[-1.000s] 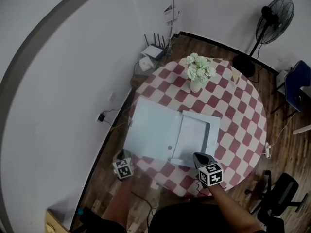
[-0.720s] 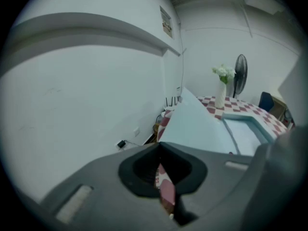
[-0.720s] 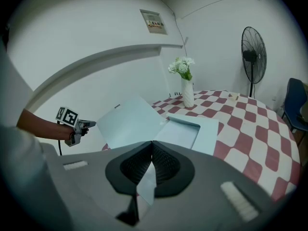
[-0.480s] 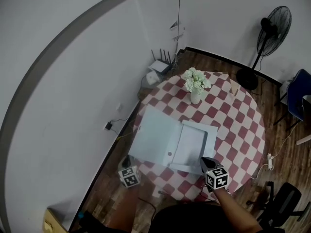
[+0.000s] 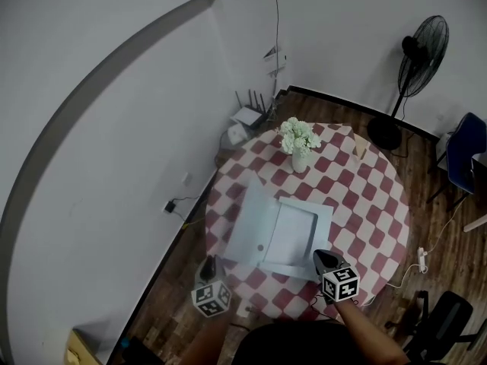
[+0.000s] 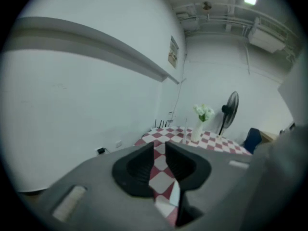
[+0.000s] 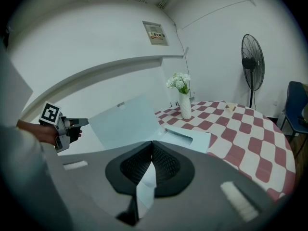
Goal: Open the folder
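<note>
Folder (image 5: 274, 238), pale blue, on the round desk (image 5: 373, 204) with its red-and-white checked cloth, lying toward the near left part of the top. Half open: cover (image 5: 249, 217) lifted off the left side and standing tilted, free edge uppermost, a small round fastener (image 5: 260, 247) near that edge; the other half flat on the cloth, a white sheet (image 5: 297, 230) showing inside. Right tongs (image 5: 321, 257) at the near edge of the flat half, jaws drawn almost together, a thin pale blue strip of the folder pinched between the pads, plain along the jaws in the right gripper view. Left tongs (image 5: 207, 268) off the near left rim of the desk, over the wooden floor (image 5: 175, 280), apart from the raised cover and touching nothing; in the right gripper view, out at the left past the cover's edge with bare wall between the two. Jaws of the left tongs opening, a narrow gap between them, only checked cloth and a pale corner visible through it in the left gripper view, nothing gripped. Farther across the desk, a white vase (image 5: 298, 158) of pale flowers, upright, well apart from the folder, and a small tan thing (image 5: 358, 152) near the far rim, too small to identify. Beyond the desk, a black standing fan (image 5: 417, 52) by the wall, a blue chair (image 5: 466, 147) at the right, a white router (image 5: 247, 116) with aerials on the floor in the corner.
</note>
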### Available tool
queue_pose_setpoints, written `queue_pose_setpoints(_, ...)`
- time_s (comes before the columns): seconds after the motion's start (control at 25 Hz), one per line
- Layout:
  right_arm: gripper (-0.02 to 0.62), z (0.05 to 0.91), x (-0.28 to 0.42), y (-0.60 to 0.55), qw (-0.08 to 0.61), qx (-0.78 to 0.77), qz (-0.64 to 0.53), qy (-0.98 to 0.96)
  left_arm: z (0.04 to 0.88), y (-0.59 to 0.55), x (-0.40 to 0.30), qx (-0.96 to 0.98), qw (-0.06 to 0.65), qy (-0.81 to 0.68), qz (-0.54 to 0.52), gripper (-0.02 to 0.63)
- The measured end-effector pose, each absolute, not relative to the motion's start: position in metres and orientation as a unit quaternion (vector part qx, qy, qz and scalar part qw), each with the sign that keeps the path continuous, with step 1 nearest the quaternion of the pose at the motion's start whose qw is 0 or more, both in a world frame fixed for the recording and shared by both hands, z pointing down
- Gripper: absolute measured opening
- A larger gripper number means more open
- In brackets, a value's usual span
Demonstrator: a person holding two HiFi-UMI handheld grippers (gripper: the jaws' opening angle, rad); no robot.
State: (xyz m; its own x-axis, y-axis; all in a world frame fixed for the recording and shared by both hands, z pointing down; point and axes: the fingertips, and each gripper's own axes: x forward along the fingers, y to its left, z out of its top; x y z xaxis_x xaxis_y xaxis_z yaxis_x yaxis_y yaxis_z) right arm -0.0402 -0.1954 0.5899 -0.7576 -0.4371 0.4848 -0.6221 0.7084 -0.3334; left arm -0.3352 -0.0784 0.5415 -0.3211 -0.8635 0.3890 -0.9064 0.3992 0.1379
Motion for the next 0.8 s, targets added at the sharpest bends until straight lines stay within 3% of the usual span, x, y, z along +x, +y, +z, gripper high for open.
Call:
queue_pose_setpoints(0.24,0.002,0.576,-0.028,-0.198,0.177,0.299,0.244,-0.906,0.491,-0.103,-0.271,0.605,0.152,-0.781,0.029,0.063)
queue_pose_setpoints(0.48,0.002,0.548,-0.012,-0.206,0.153,0.316,0.232,-0.907,0.442,-0.113,-0.223,0.647,0.086,-0.758,0.016,0.003)
queue_pose_setpoints(0.8,0.002,0.505,0.015,-0.214,0.142,0.352,0.184,-0.907,0.444,-0.133,-0.182,0.689,0.106,-0.716,0.019,0.003)
